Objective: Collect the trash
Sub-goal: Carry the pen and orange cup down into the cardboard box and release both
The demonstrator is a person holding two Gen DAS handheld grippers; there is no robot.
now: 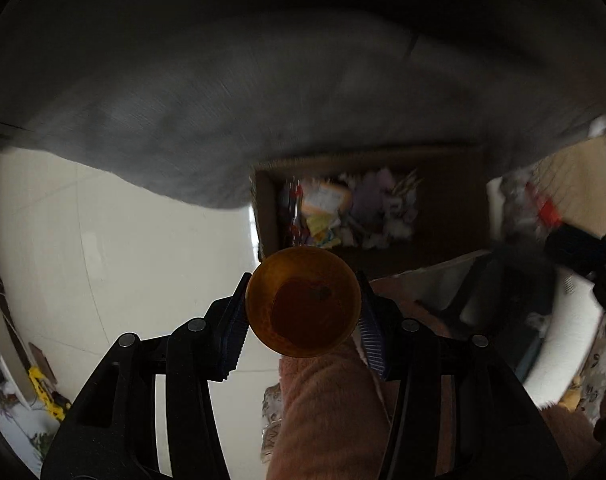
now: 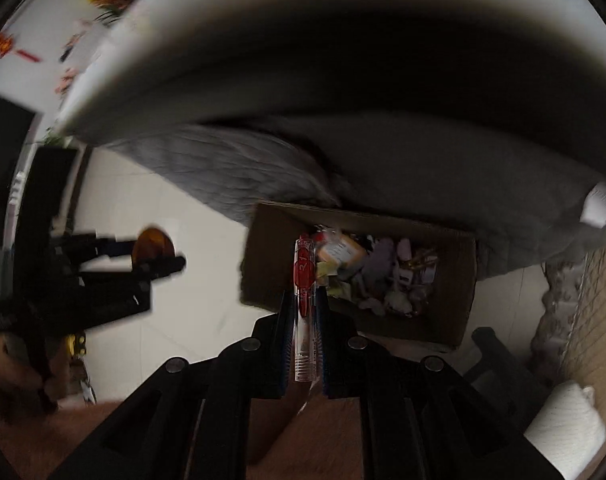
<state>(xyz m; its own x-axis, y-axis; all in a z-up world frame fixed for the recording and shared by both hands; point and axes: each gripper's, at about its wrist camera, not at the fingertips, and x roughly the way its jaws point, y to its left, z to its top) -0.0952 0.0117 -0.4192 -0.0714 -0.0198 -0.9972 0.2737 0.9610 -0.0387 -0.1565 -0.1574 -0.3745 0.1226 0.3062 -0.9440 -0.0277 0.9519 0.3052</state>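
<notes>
My left gripper (image 1: 303,304) is shut on a round amber bottle (image 1: 303,302), seen end-on between its blue pads. Beyond it stands a brown cardboard box (image 1: 265,216) on the floor with mixed trash inside. My right gripper (image 2: 305,304) is shut on a clear pen with a red grip (image 2: 304,280), pointing at the same cardboard box (image 2: 259,260), just short of its near rim. The left gripper (image 2: 159,258) with the amber bottle (image 2: 154,242) shows at the left of the right wrist view, over the floor beside the box.
A grey fabric-covered edge (image 1: 207,112) overhangs the box from behind. White tiled floor (image 1: 123,240) lies left of the box. A white cushion (image 2: 567,420) and a wicker panel (image 2: 599,320) are at the right. Yellow toy pieces (image 1: 47,396) lie at far left.
</notes>
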